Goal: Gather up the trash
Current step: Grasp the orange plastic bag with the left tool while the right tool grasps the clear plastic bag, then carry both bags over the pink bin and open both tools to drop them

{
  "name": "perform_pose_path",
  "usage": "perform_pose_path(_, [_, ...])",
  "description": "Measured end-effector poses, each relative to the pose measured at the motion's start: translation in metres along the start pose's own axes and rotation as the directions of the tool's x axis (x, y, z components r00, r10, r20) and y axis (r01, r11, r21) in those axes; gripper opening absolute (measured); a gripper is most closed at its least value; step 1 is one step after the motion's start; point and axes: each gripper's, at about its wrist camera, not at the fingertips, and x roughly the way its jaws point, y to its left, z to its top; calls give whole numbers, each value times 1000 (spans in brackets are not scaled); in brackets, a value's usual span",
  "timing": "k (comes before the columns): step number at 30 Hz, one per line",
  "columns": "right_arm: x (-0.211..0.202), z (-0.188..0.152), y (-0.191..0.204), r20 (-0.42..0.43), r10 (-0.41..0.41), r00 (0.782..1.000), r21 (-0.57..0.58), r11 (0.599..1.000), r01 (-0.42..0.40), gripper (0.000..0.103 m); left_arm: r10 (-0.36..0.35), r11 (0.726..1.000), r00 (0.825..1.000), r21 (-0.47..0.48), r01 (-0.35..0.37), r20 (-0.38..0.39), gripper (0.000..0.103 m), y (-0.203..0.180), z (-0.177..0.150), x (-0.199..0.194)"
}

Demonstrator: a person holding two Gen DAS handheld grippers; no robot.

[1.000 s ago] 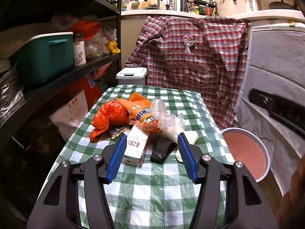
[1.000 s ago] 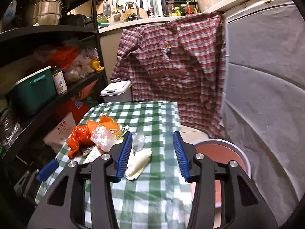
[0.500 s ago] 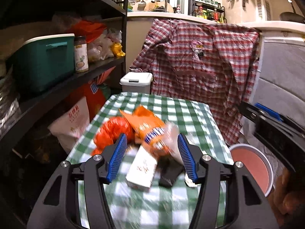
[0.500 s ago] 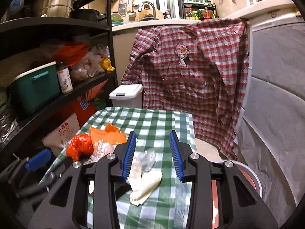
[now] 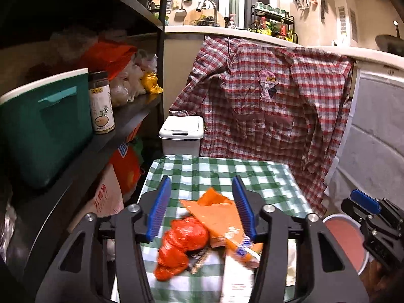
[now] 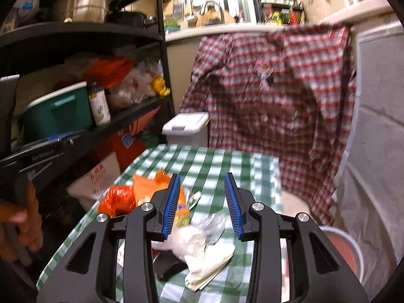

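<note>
A heap of trash lies on the green checked table. It holds a crumpled red-orange bag, an orange snack wrapper and a white carton. My left gripper is open over the red bag and wrapper. In the right wrist view a clear plastic bag, a cream wrapper and a black piece lie between and below my open right gripper. The red bag and the orange wrapper sit left of it.
A round bin with a red-brown inside stands at the table's right edge. A white lidded bin stands behind the table. A plaid shirt hangs at the back. Dark shelves with a teal box run along the left.
Both grippers have moved forward and lower over the trash heap. The heap now sits between the fingers of each. The right jaws narrowed half a second ago and have widened again.
</note>
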Motion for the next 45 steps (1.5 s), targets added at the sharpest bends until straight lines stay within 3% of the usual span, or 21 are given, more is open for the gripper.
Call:
perform_pose_path(4, [22,-13,12,-82,53,995,-34,998,-56,37,-40,998,997,-53,37,-67,36,26,-25,24])
perform_pose_path(7, [34,-23,19,-129,83,988,-50,995,-90,40,-84,994,988,-84,74,-129,36,43,-26,41])
perform_pose_path(9, [42,-27,24,-160,112,981,-43,992,-120,46,-54,997,985,-68,44,-162,36,52,-32,54])
perform_pose_path(12, [49,-33,35,-183,130,974,-89,985,-148,51,-72,994,968,-93,51,-239,36,61,-43,74])
perform_pose_path(14, [53,-38,39,-209,137,968,-111,980,-162,51,-86,993,956,-98,61,-280,42,64,-51,86])
perform_pose_path(18, [63,-47,43,-260,131,957,-142,975,-172,51,-118,991,934,-98,90,-336,66,60,-61,102])
perform_pose_path(23, [68,-55,44,-286,103,953,-175,972,-157,51,-115,993,920,-71,95,-374,67,54,-74,112])
perform_pose_path(25, [68,-55,44,-282,99,954,-185,970,-156,46,-119,993,916,-68,101,-383,66,53,-76,115])
perform_pose_path(26, [68,-55,45,-280,98,955,-188,970,-155,39,-127,992,914,-72,107,-387,63,53,-77,115])
perform_pose_path(27, [67,-54,44,-278,99,955,-191,969,-156,32,-134,991,911,-74,113,-390,53,52,-77,115])
perform_pose_path(30, [63,-51,42,-270,105,957,-195,967,-162,14,-121,993,911,-45,113,-395,40,47,-75,115])
perform_pose_path(32, [59,-48,42,-255,103,961,-199,968,-156,8,-125,992,910,-38,120,-395,39,45,-74,113])
perform_pose_path(45, [12,-12,20,-137,109,985,-141,982,-129,4,-95,995,935,-44,85,-342,37,43,-51,66])
